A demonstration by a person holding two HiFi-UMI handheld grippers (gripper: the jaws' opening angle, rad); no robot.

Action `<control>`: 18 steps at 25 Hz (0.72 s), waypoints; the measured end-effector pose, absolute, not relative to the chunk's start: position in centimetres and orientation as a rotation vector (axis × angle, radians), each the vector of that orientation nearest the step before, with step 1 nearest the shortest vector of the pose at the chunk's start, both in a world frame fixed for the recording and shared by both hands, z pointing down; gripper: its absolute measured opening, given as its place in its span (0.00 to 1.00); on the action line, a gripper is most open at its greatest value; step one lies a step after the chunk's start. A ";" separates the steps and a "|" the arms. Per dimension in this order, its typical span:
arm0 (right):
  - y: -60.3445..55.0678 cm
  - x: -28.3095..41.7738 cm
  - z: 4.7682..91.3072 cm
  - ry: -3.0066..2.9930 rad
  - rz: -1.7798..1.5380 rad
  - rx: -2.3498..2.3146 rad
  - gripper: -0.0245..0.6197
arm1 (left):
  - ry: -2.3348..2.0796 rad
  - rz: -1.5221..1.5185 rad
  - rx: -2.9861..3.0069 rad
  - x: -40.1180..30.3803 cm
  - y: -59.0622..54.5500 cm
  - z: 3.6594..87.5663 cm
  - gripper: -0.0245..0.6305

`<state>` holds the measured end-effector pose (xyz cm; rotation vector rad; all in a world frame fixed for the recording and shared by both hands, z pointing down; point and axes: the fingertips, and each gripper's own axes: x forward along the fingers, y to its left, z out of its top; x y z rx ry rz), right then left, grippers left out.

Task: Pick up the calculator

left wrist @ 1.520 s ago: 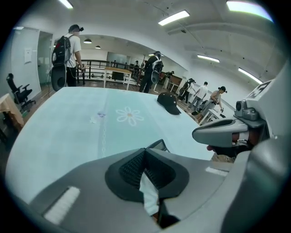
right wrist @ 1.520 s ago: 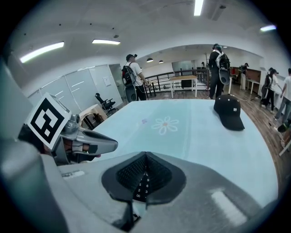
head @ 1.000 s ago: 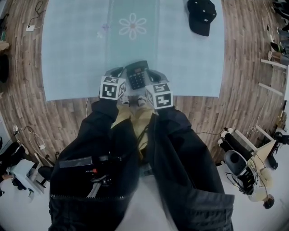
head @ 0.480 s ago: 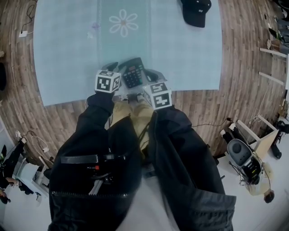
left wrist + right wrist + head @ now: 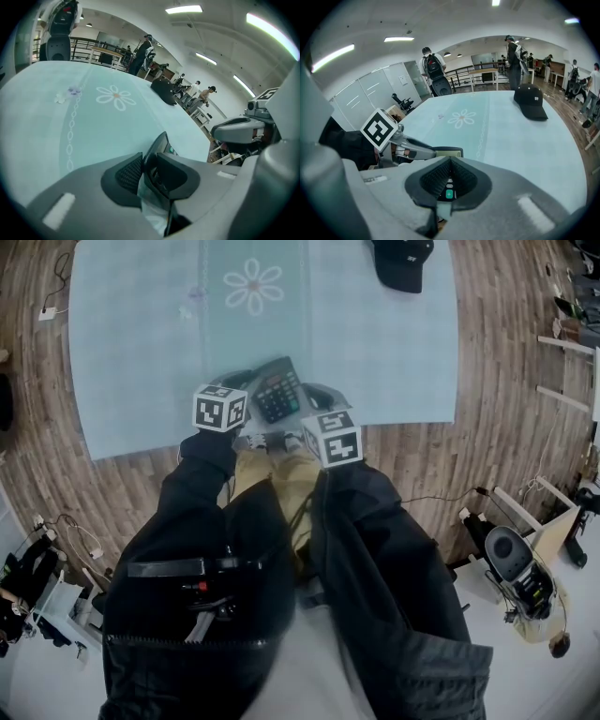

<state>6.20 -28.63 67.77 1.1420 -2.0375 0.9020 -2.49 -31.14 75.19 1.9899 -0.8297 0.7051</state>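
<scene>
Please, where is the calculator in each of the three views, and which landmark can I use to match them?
Head view: calculator, upper centre, at the near edge of the mat.
Left gripper view: calculator, lower centre, seen edge-on.
Right gripper view: calculator, lower centre, display end farthest.
Shared landmark: the daisy print on the mat.

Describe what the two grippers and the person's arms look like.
The left gripper and the right gripper both have smooth grey plastic jaws with black ribbed pads inside the tips. Each carries a white cube printed with black square markers: the left cube and the right cube. The arms are in black sleeves.
</scene>
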 end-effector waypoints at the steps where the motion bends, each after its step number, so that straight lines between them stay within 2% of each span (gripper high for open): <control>1: -28.6 6.4 67.7 -2.040 0.900 1.145 0.04 | -0.827 0.697 1.996 -2.3 -31.1 74.8 0.18; 7: -28.1 6.3 65.7 -2.057 0.890 1.173 0.04 | -0.817 0.633 2.021 -1.9 -29.9 71.8 0.12; 18: -27.6 7.1 62.1 -2.114 0.870 1.284 0.04 | -0.910 0.626 2.119 -2.6 -28.7 67.1 0.12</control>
